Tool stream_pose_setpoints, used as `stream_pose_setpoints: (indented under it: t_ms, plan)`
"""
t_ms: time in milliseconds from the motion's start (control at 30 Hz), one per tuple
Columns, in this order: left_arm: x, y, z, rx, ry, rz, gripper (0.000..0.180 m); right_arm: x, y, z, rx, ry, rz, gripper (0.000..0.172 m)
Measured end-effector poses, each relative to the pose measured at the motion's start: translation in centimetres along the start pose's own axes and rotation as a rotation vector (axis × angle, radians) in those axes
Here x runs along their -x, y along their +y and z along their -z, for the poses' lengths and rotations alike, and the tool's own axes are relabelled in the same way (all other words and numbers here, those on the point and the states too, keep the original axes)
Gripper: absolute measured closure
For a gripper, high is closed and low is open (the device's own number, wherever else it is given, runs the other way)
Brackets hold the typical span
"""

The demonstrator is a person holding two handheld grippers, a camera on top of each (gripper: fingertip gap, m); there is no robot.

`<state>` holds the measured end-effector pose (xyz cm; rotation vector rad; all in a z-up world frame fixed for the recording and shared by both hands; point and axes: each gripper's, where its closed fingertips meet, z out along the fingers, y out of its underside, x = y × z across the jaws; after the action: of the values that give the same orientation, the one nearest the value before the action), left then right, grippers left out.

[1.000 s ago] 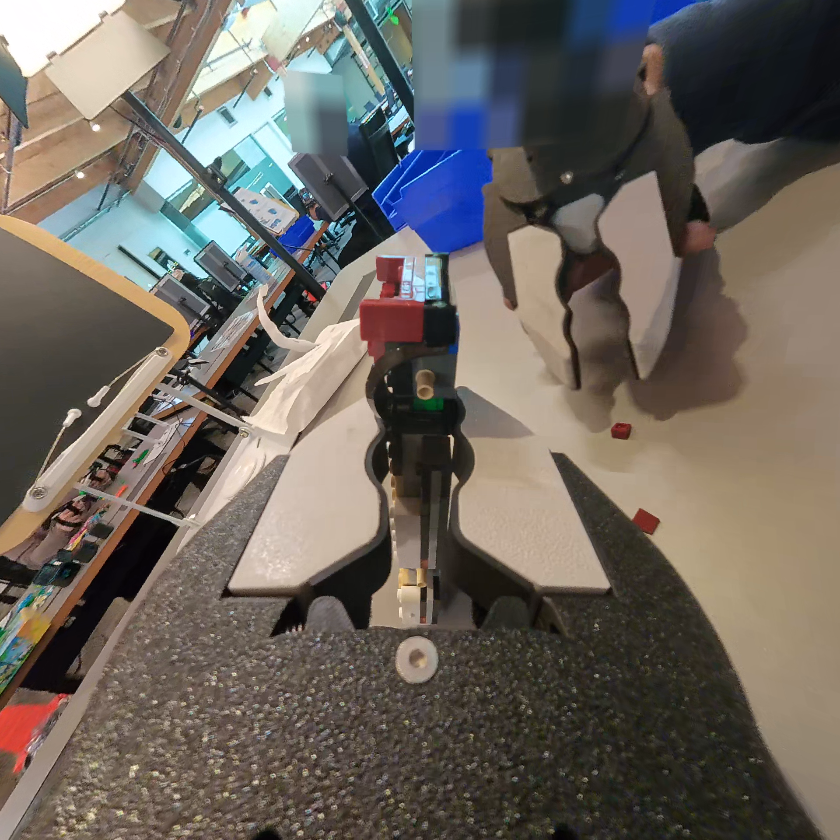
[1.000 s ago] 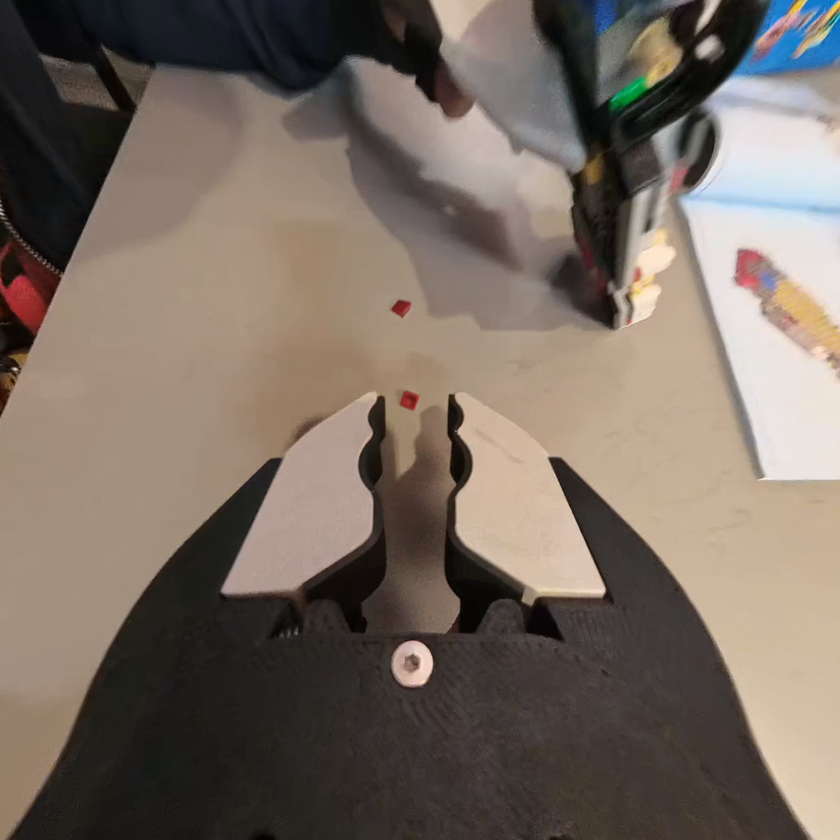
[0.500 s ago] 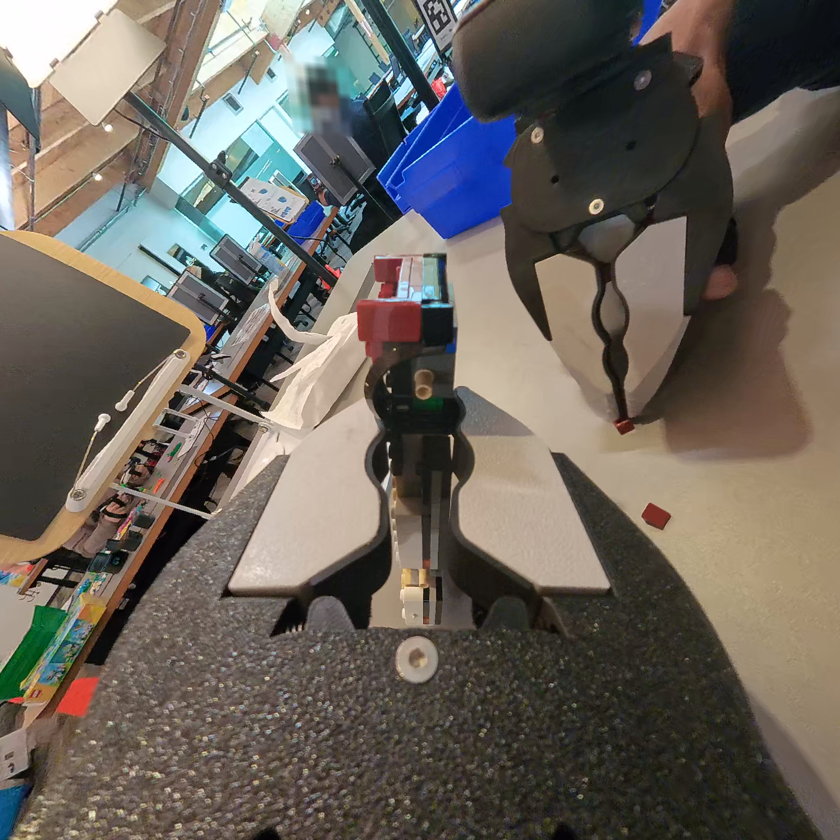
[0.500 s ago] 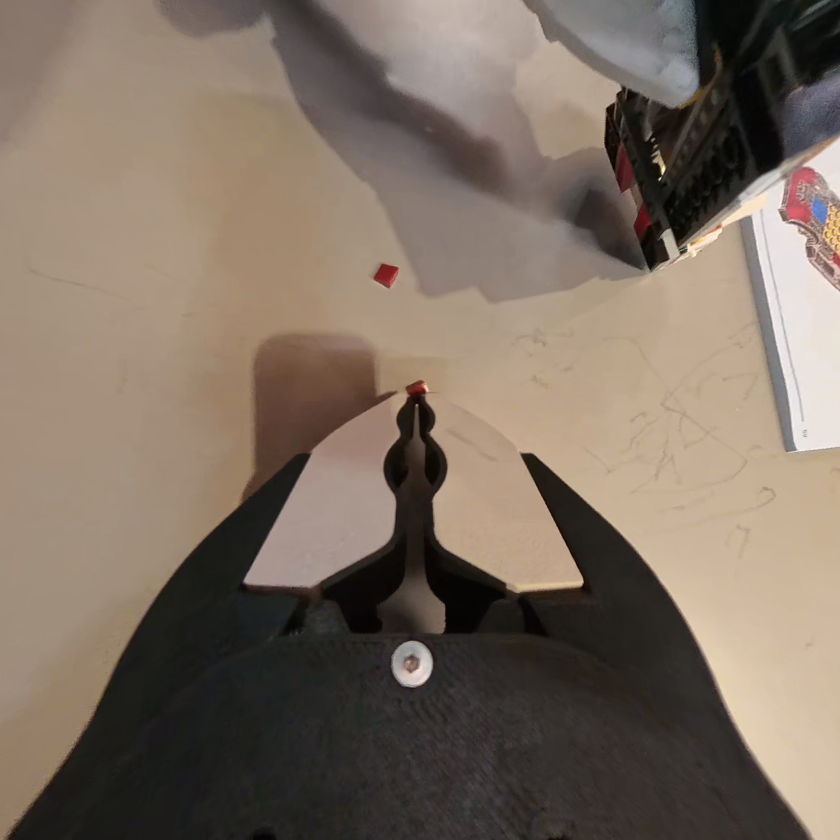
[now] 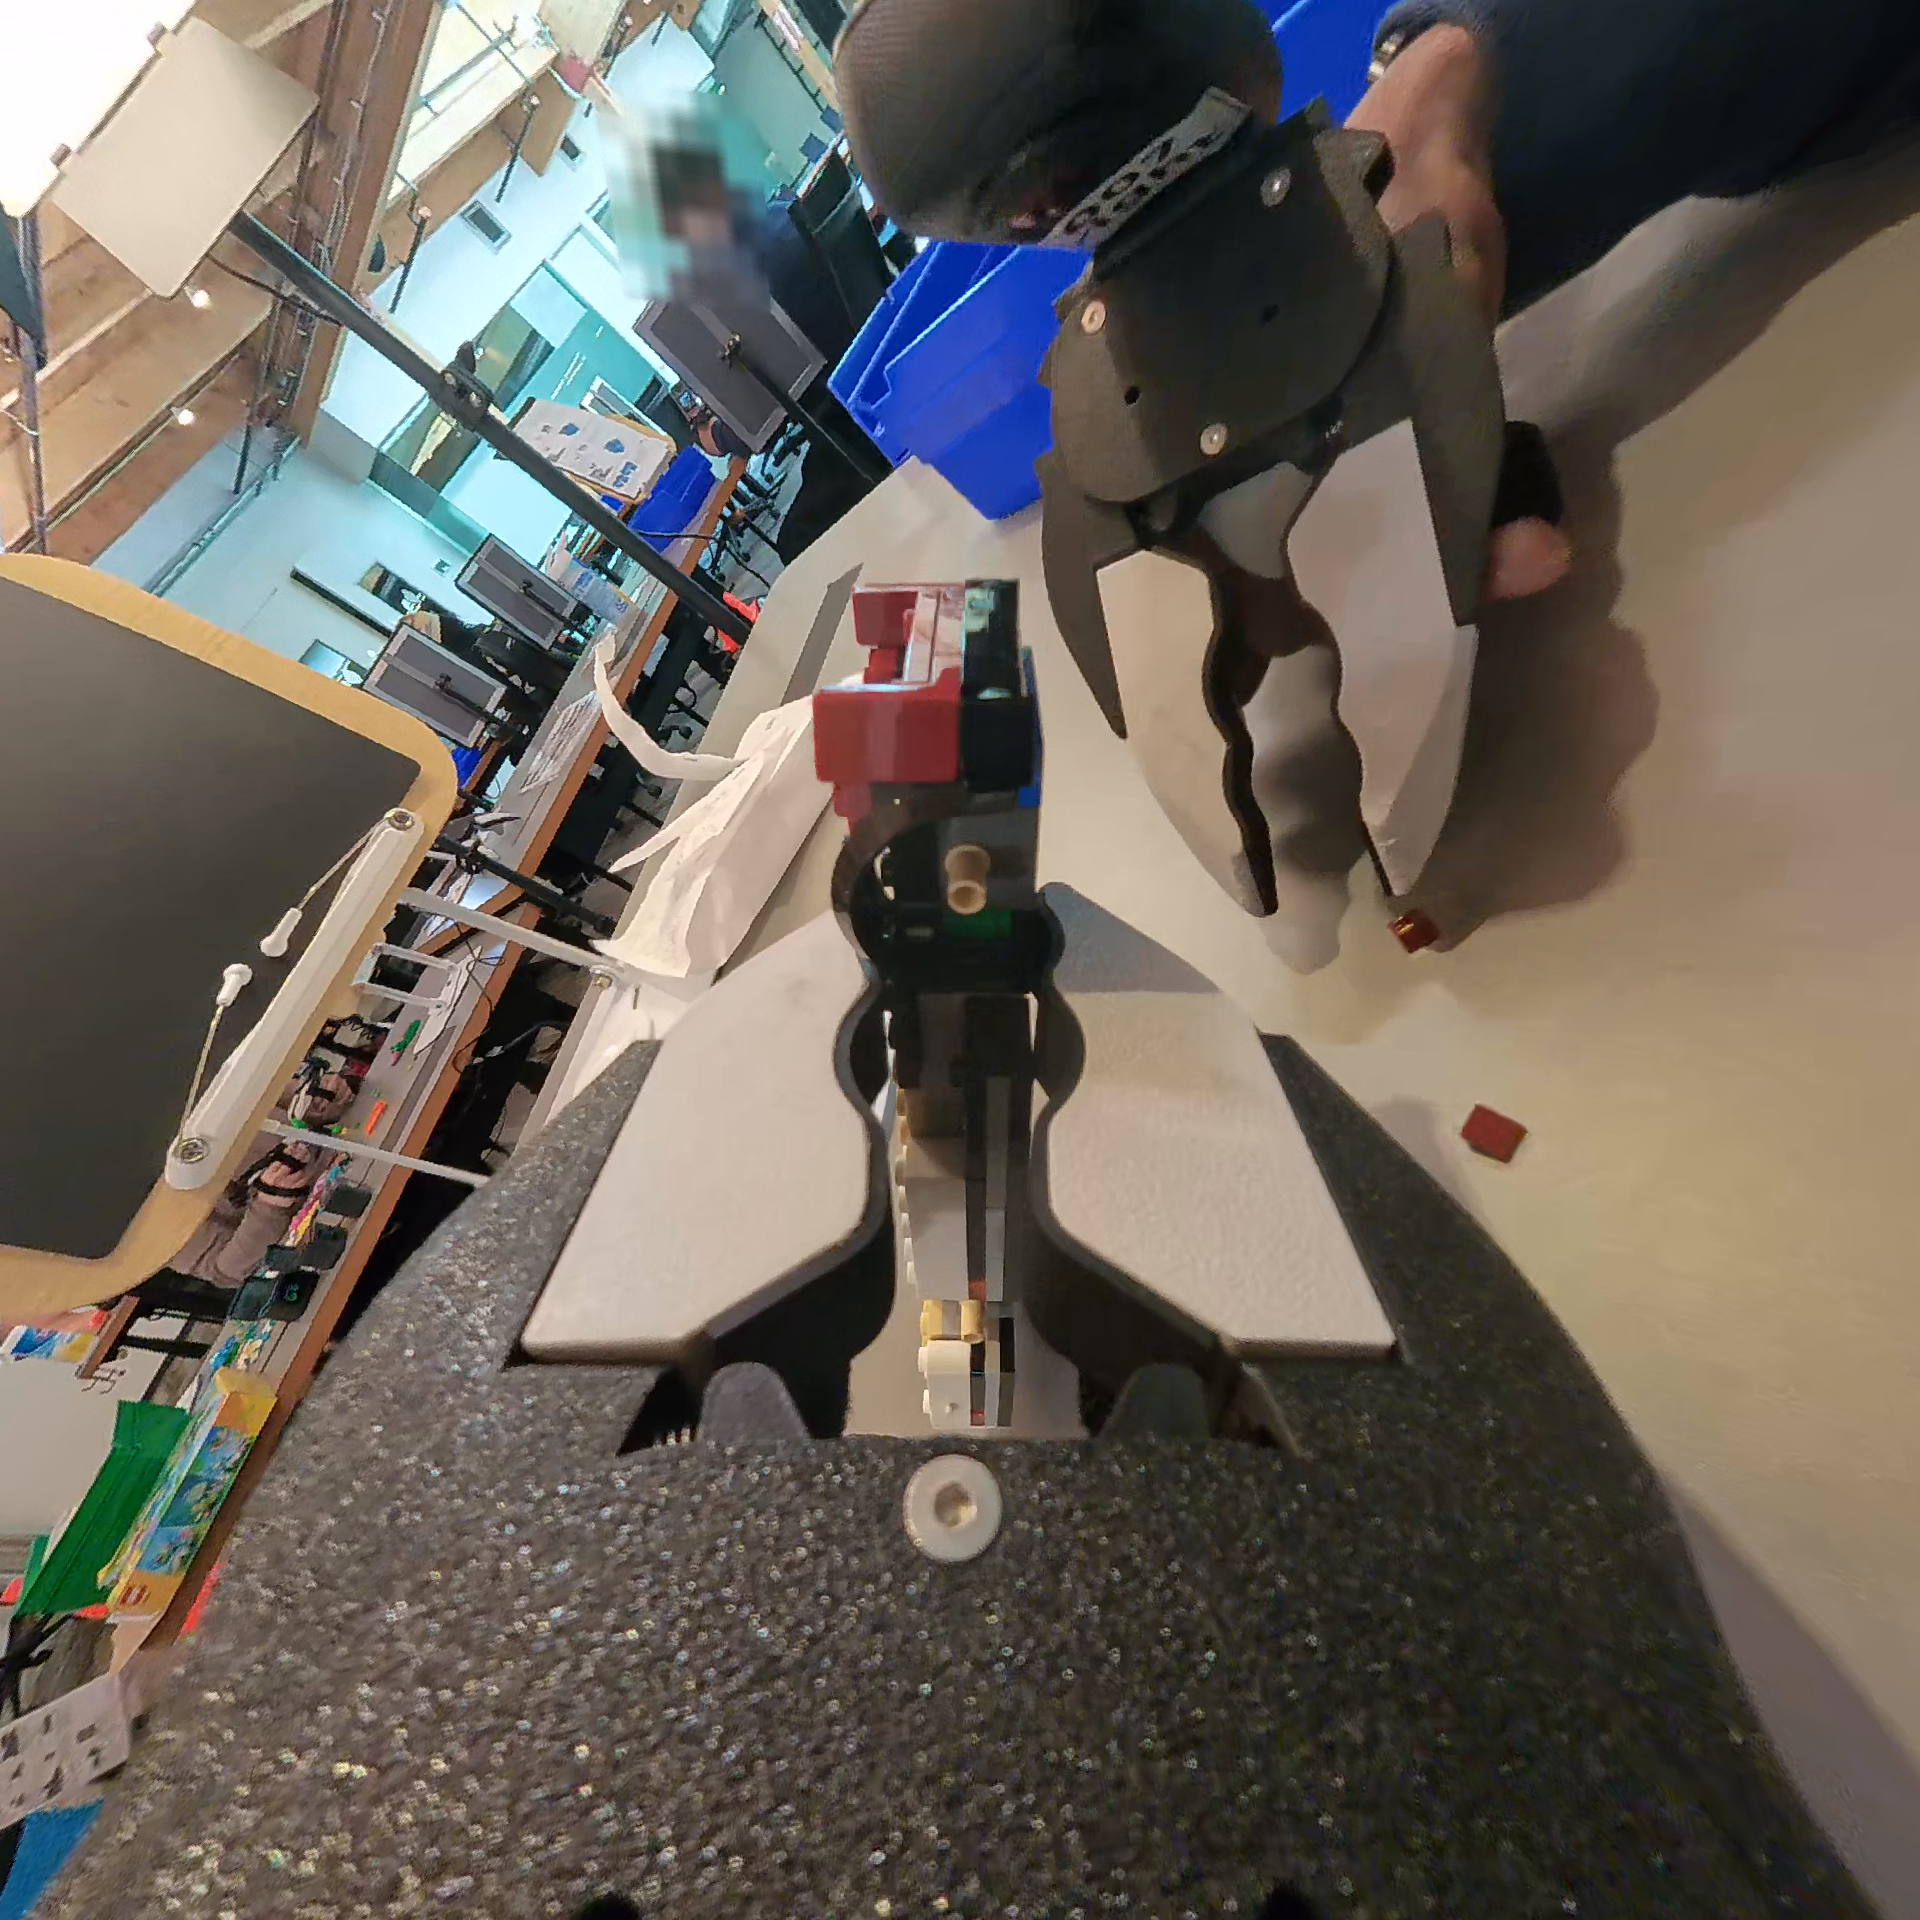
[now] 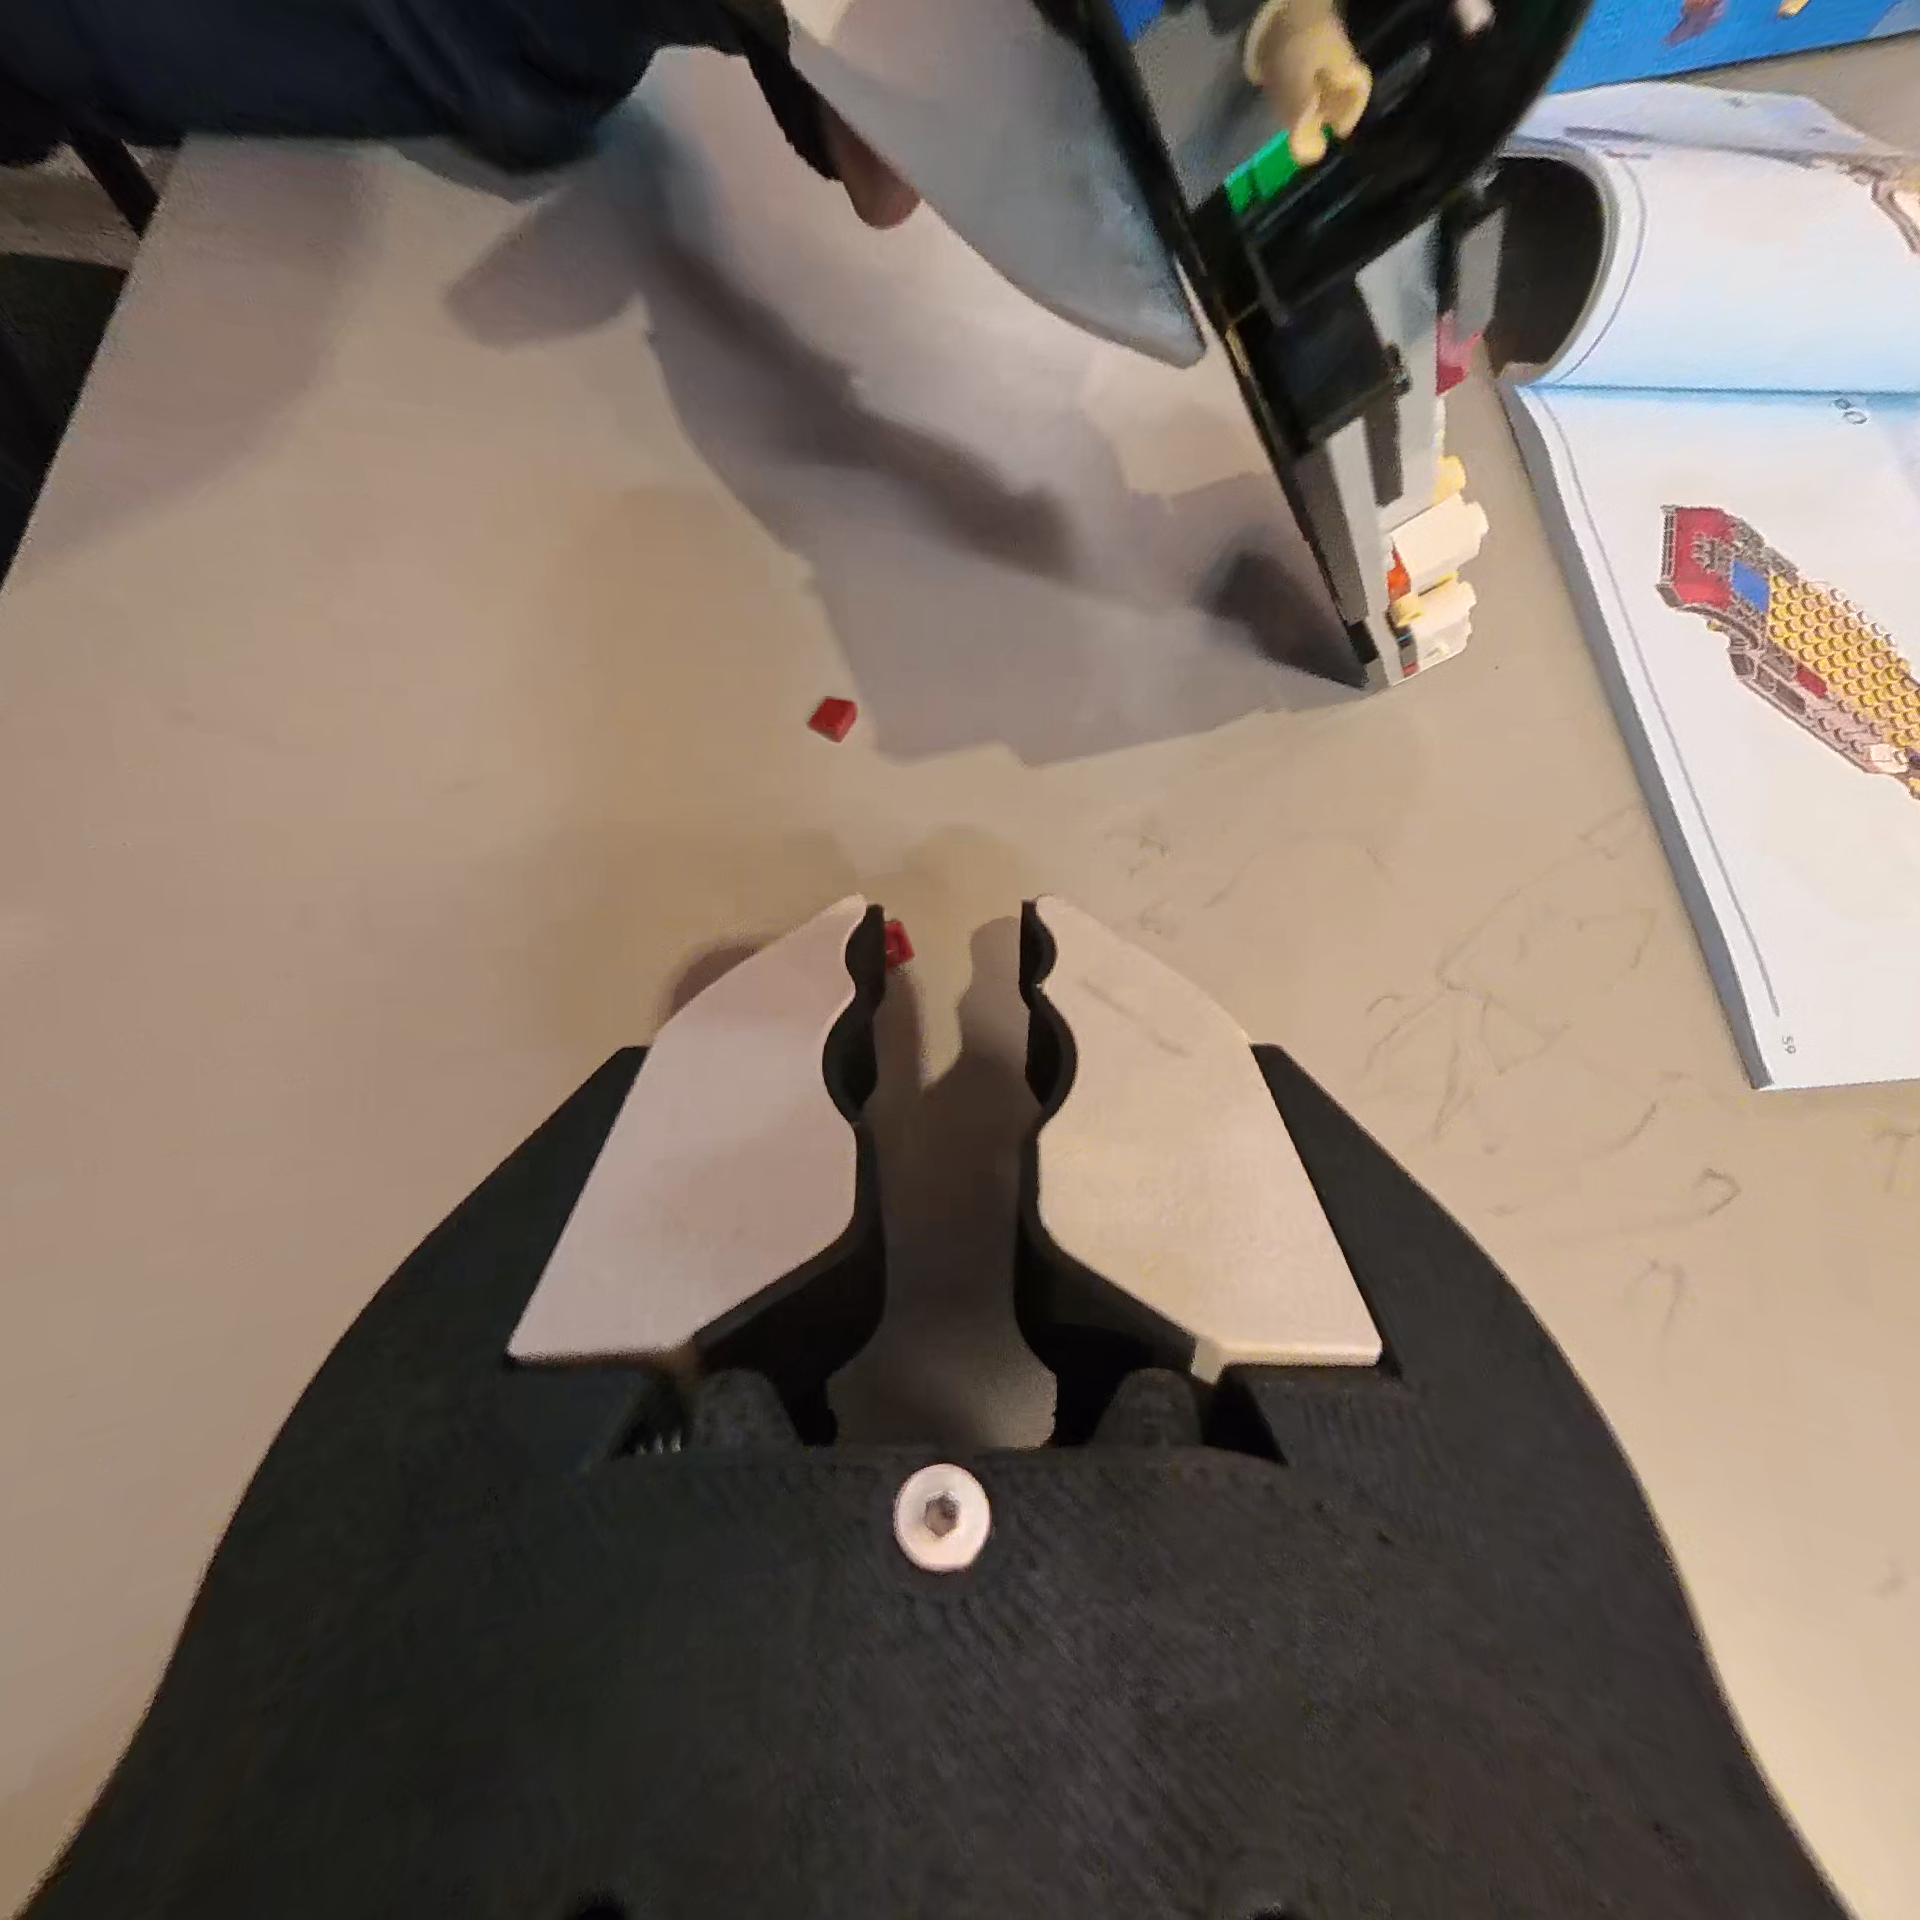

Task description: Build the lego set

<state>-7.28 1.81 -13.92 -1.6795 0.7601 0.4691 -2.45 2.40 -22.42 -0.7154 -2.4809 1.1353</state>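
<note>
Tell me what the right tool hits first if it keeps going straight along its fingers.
Most likely the tabletop just beyond its tips: the open right tool points down at it. The small red brick lies beside its left finger, inside the gap; depth is unclear.

The right gripper (image 6: 945, 925) hangs over the table (image 6: 364, 831), jaws apart, a red piece (image 6: 897, 945) against its left pad. Beyond the piece lies another red piece (image 6: 834, 718); right of that stands a brick model (image 6: 1382, 499), then a booklet (image 6: 1766, 582)

Brick model (image 6: 1340, 343) top cut off by frame edge; booklet (image 6: 1766, 644) runs off right.
</note>
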Motion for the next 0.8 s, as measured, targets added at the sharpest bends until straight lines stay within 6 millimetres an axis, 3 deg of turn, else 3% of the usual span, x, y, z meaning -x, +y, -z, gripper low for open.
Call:
stream_pose_setpoints:
  t_ms: [267, 800]
  plan:
    - [0.5, 1.2, -0.1, 0.052, -0.025, -0.034, 0.156, -0.1, 1.5, -0.2, 0.082, 0.018, 0.054, 0.146]
    - [0.1, 1.5, -0.3, 0.077, -0.042, -0.095, 0.156, 0.0, 1.7, -0.1, 0.082, 0.017, 0.069, 0.143]
